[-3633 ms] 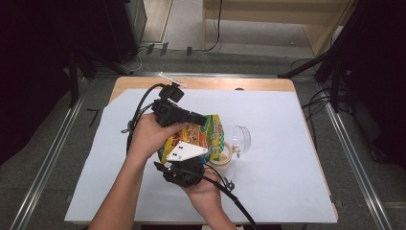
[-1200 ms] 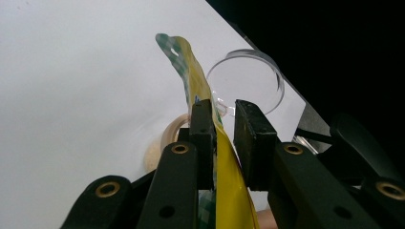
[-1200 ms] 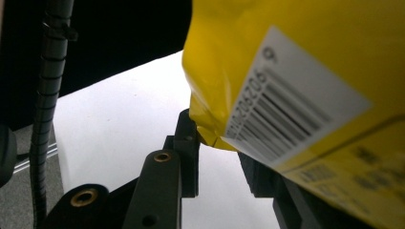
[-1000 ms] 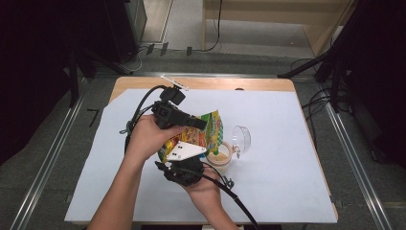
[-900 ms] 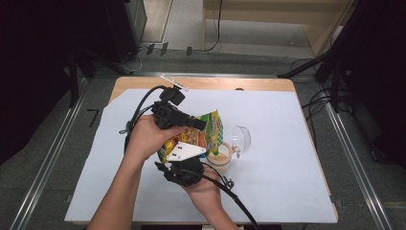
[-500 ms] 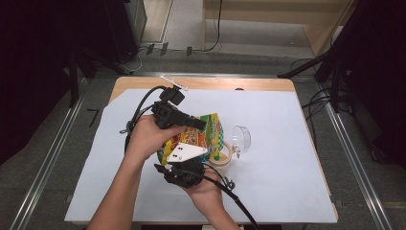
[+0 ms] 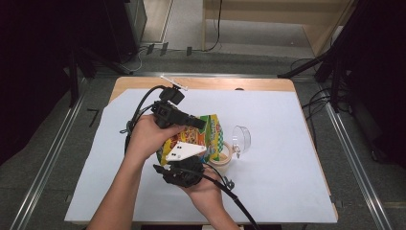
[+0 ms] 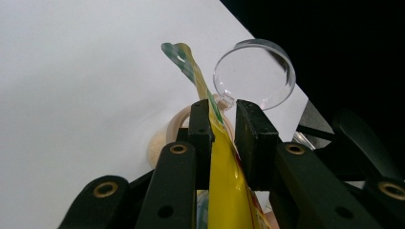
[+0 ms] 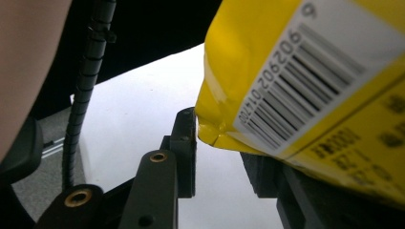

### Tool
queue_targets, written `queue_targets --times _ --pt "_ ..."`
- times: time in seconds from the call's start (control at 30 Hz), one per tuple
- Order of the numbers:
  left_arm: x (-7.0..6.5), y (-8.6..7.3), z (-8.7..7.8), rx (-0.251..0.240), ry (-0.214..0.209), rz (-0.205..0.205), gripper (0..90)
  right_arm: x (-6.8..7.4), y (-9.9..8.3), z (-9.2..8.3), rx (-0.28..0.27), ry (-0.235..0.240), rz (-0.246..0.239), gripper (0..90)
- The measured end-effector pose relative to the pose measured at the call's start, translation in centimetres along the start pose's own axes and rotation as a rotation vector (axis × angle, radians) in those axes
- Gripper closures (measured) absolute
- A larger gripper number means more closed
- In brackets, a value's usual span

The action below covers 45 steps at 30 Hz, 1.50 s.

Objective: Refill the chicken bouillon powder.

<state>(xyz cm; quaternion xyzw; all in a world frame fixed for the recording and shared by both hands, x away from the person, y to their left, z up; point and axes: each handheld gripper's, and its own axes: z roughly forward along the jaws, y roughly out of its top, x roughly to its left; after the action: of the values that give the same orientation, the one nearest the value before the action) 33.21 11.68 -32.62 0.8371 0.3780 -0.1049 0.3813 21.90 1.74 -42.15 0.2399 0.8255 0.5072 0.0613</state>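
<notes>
- While the yellow, printed plastic snack bag (image 7: 201, 136) was held above the middle of the white paper-covered table (image 7: 287, 182), it was gripped from two sides.
- The bag's upper edge was seen pinched between the jaws of the left gripper (image 8: 224, 119), with the yellow film and its green-checked corner passing up through them in the left gripper view.
- The left gripper (image 7: 194, 122) was found at about ten o'clock of the bag in the high view, carried in the left hand (image 7: 146, 136).
- The right gripper (image 7: 184, 170) was placed at about six o'clock of the bag, cradled in the right hand (image 7: 203, 189).
- The right jaws had just been opening; the barcoded lower corner of the bag (image 9: 305, 90) was seen lying between them, with one jaw touching the corner and the other hidden behind the bag, so pressure could not be judged.
- A small round beige cup (image 7: 222, 155) was seen on the table just under the bag, at about four o'clock.
- A clear round plastic lid (image 7: 242, 139) was seen on edge beside the cup, at about three o'clock of the bag.
</notes>
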Motion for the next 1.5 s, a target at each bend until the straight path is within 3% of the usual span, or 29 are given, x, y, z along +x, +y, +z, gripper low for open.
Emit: queue_targets --times 0.2,0.37,0.63,0.83,0.97,1.5 --pt "0.2 -0.1 -0.1 0.009 -0.016 -0.010 77.4 0.1 -0.3 0.2 -0.013 -0.004 -0.022 67.4" --pt "0.3 -0.3 -0.2 0.014 -0.035 -0.004 78.3 0.1 -0.7 0.3 -0.025 0.030 -0.031 62.6" --pt "0.3 -0.6 -0.4 0.024 -0.020 0.021 79.9 -0.1 -1.2 0.4 -0.034 0.077 -0.020 54.4" --pt "0.1 -0.6 -0.3 0.027 -0.023 0.040 80.5 -0.1 -1.3 0.4 -0.038 0.063 -0.025 53.5" --pt "0.1 -0.7 -0.4 0.034 -0.021 0.039 80.6 0.0 -1.5 0.4 -0.032 0.081 -0.029 50.0" --pt "0.1 -1.3 -0.6 0.034 -0.017 0.071 82.1 -0.2 -2.1 0.4 -0.035 0.081 -0.040 52.2"
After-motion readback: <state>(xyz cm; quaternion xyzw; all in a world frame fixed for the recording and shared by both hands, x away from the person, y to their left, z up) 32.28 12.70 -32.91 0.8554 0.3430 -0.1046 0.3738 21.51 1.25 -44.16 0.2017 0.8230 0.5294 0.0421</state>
